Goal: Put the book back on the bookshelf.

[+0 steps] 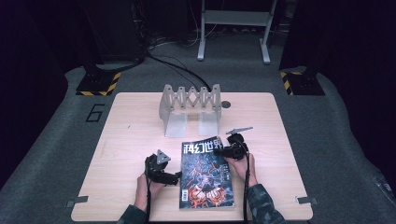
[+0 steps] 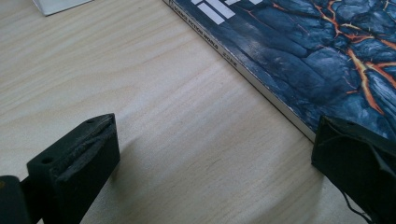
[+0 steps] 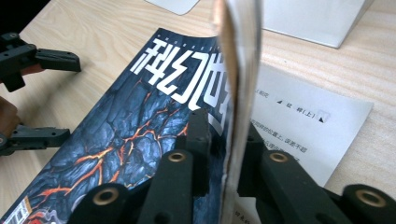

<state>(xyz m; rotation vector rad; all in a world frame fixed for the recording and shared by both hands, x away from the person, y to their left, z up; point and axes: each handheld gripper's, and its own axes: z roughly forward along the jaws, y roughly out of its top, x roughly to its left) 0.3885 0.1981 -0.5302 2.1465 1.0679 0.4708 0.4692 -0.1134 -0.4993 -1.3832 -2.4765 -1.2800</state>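
Magazine [image 1: 206, 172] flat near bench [image 1: 126, 135] front edge; right edge pinched and lifted by right gripper [image 3: 227, 163], baring page below. Left gripper [image 2: 210, 154] spread beside spine, ready to steady.

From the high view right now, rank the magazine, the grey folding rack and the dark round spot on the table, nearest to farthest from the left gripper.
From the left gripper:
1. Magazine, just to its right.
2. Grey folding rack, up the table at the far edge.
3. Dark round spot, farther right, beside the rack.
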